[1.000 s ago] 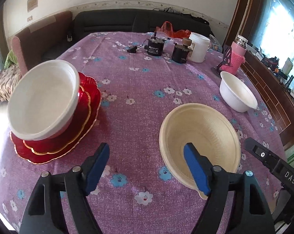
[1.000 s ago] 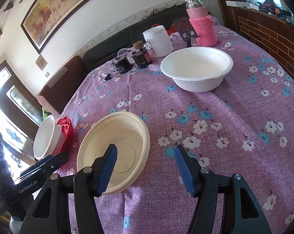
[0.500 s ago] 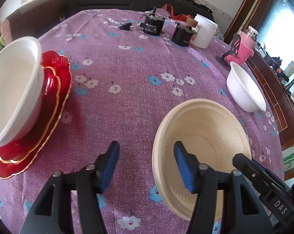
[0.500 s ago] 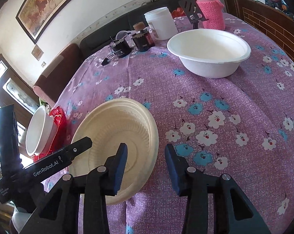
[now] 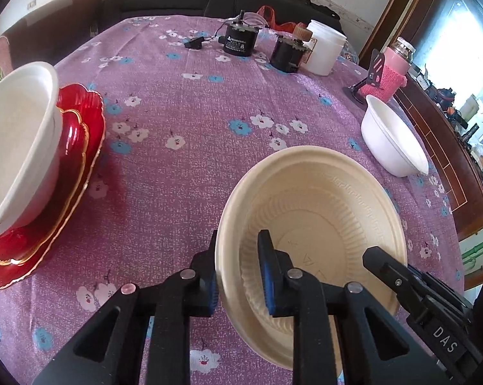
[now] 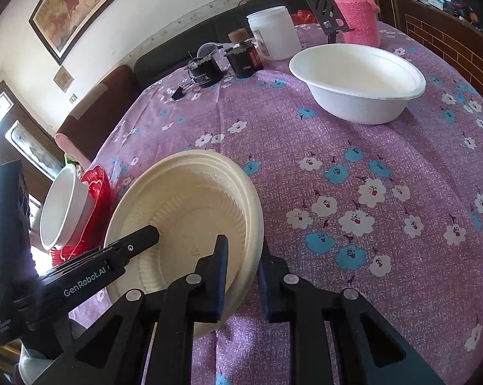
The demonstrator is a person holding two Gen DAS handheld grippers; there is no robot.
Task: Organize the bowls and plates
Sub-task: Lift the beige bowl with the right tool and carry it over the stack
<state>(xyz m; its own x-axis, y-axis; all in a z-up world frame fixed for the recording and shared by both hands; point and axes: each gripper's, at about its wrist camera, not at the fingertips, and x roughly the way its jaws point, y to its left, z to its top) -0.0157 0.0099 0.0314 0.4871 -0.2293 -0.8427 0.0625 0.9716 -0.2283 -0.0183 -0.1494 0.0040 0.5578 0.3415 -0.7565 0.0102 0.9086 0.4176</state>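
A cream ribbed bowl (image 5: 321, 211) sits on the purple flowered cloth near the front edge; it also shows in the right wrist view (image 6: 190, 205). My left gripper (image 5: 238, 269) is shut on its left rim. My right gripper (image 6: 241, 272) is shut on its right rim. A white bowl (image 5: 13, 141) rests tilted on stacked red plates (image 5: 78, 147) at the left, also seen in the right wrist view (image 6: 65, 208). Another white bowl (image 5: 392, 141) stands at the right, also in the right wrist view (image 6: 357, 77).
At the table's far side stand two black motors (image 5: 238, 40), a white jar (image 5: 325, 51), a pink-sleeved flask (image 5: 392, 70) and a black phone stand (image 5: 369, 77). A dark sofa lies behind. A wooden sideboard runs along the right.
Both grippers moved forward onto the cream bowl and closed on opposite sides of its rim; a second ago both were open and short of it.
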